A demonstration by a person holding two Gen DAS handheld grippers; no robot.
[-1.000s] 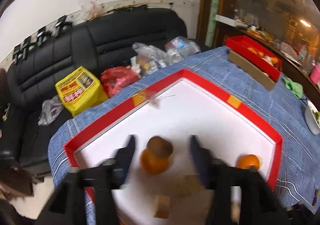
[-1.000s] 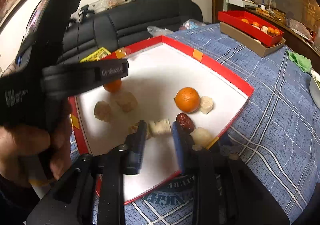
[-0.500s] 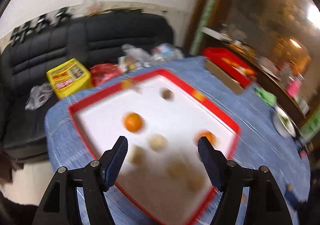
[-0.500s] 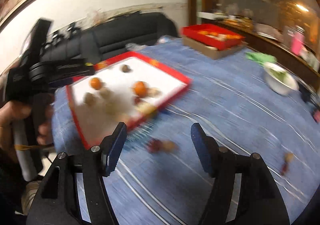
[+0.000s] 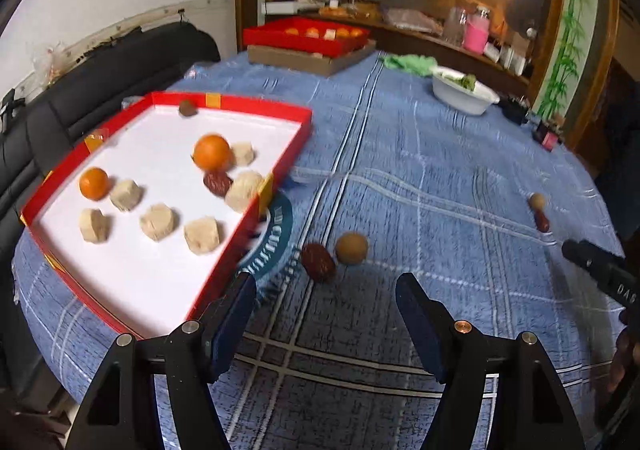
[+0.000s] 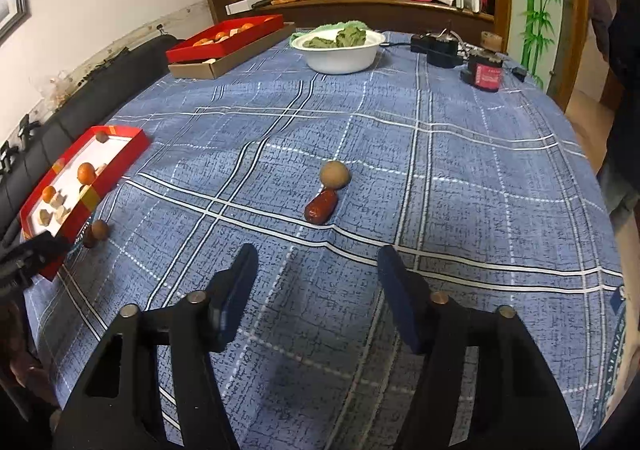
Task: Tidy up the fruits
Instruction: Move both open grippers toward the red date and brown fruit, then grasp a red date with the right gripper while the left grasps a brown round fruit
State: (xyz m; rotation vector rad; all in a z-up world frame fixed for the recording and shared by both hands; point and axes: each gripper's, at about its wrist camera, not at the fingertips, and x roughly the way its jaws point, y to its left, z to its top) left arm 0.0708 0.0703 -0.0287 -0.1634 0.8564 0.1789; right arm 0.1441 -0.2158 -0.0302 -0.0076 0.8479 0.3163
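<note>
Our left gripper [image 5: 325, 298] hangs above the blue plaid tablecloth [image 5: 420, 169] with its fingers wide apart and nothing between them; just ahead of it lie a red date [image 5: 318, 262] and a round brown fruit [image 5: 351, 248], side by side and barely apart. To the left sits the red tray [image 5: 280, 173] with a white floor, holding two oranges [image 5: 212, 153], a date, a small dark fruit at the far rim, and several pale chunks. Our right gripper [image 6: 314, 282] has just been narrowing its jaws, yet they stand apart and empty over bare cloth. Ahead of it lie a second red date [image 6: 321, 206] touching a second brown fruit [image 6: 334, 174]. Farther back stand a white bowl of greens [image 6: 340, 59] and another red tray on a cardboard box [image 6: 224, 43].
</note>
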